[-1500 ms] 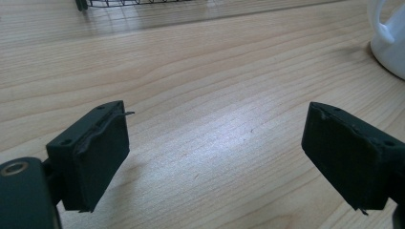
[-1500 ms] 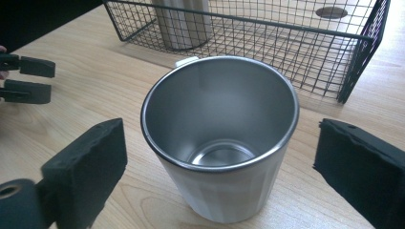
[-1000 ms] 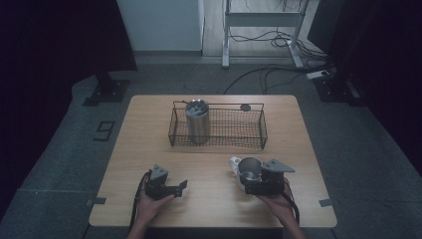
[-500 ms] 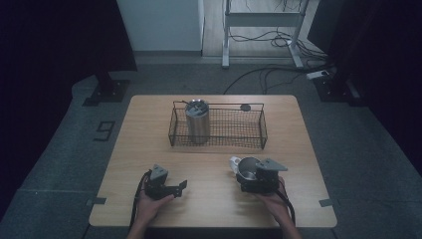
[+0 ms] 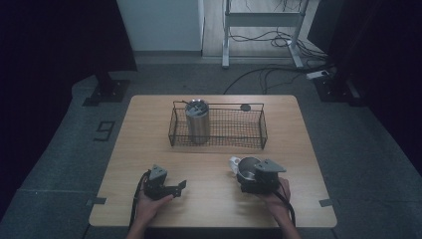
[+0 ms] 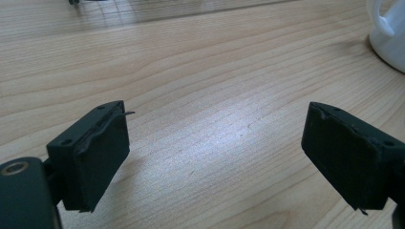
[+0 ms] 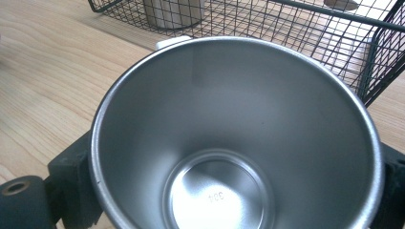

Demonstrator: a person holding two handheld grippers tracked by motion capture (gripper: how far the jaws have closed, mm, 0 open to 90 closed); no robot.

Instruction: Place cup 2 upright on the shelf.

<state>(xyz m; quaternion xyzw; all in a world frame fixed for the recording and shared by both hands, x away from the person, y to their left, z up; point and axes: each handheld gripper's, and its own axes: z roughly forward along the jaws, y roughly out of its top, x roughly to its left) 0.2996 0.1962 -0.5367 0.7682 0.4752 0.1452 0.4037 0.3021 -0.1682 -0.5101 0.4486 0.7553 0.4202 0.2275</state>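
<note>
The steel mug (image 7: 234, 138) stands upright on the desk (image 5: 214, 199) near its front edge, right of the middle, just in front of the wire basket (image 5: 217, 125), and the right gripper (image 5: 257, 178) sits around it. In the right gripper view the black fingers (image 7: 71, 183) flank the mug's wall at either side, low on the body; they have just been closing with the mug between them, and they look to be touching or very nearly touching the metal, though I cannot tell whether they press firmly yet. That is the main risk, by my reading: the wall is smooth, polished and tapered, so a grip that is only half taken could let the mug slide down or tip forward once it is lifted. Its white handle (image 5: 233, 162) points up-left toward the basket, which stands close ahead; a low carry could knock the mug's base against the basket's front rim. Inside the basket a tall steel tumbler (image 5: 197, 121) stands at the left end, so a drop there risks a clash, while the right part is free. The left gripper (image 5: 166, 185) rests well apart to the left with its fingers (image 6: 90, 155) spread wide over bare wood, grasping nothing, so it poses little trouble.
</note>
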